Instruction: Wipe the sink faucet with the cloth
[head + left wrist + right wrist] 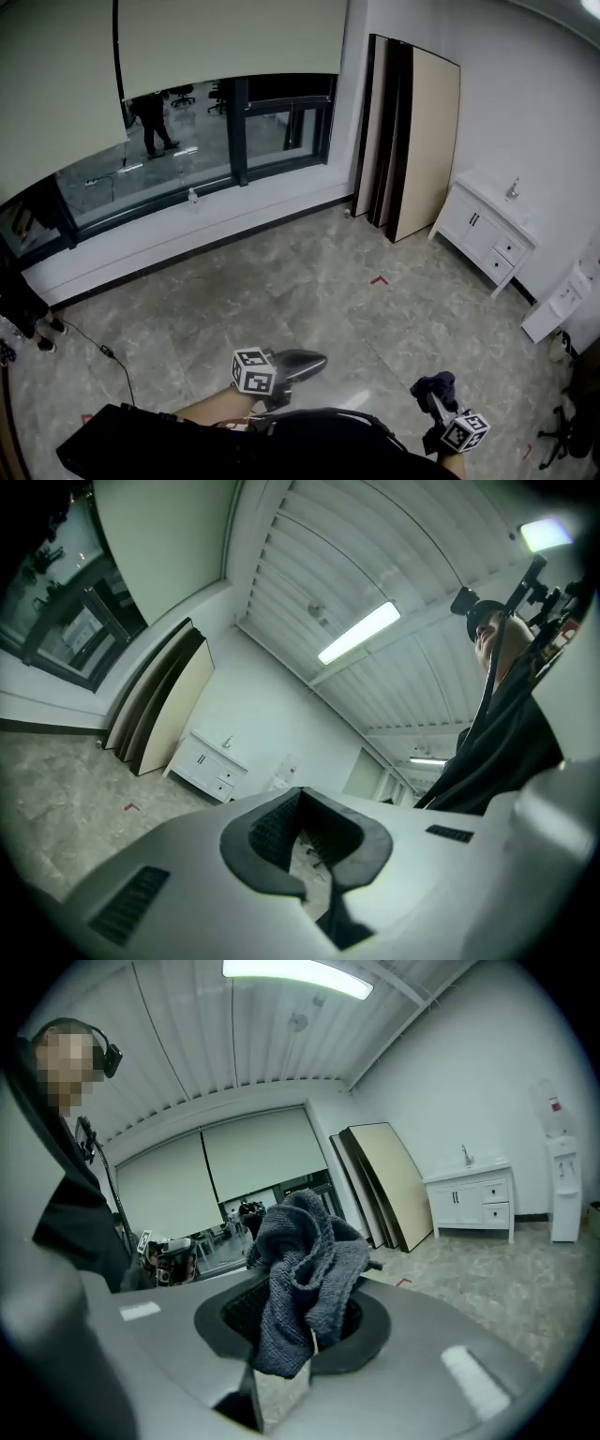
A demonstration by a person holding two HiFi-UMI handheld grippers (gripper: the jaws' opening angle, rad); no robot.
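Right gripper point(309, 1340), low at the person's right side: fingers clamped on the dark grey cloth point(305, 1279), which bunches up above the pads and hangs a little below them. In the head view the cloth point(434, 385) shows as a dark wad at the gripper's front end. Left gripper point(314, 881), held in front of the body: fingers together at the tips, nothing between them. The faucet point(513, 188) stands on the white sink counter point(483, 234) against the right wall, well apart from both grippers. Open stone floor point(309, 291) lies between the person and the counter, with only a small red mark point(379, 279) on it. Room edges: tall boards point(412, 141) lean in the corner just left of the counter; a white unit point(560, 305) stands at the wall just to the right of it; a long window point(187, 141) runs along the far wall; a thin cable point(94, 342) trails on the floor at the left.
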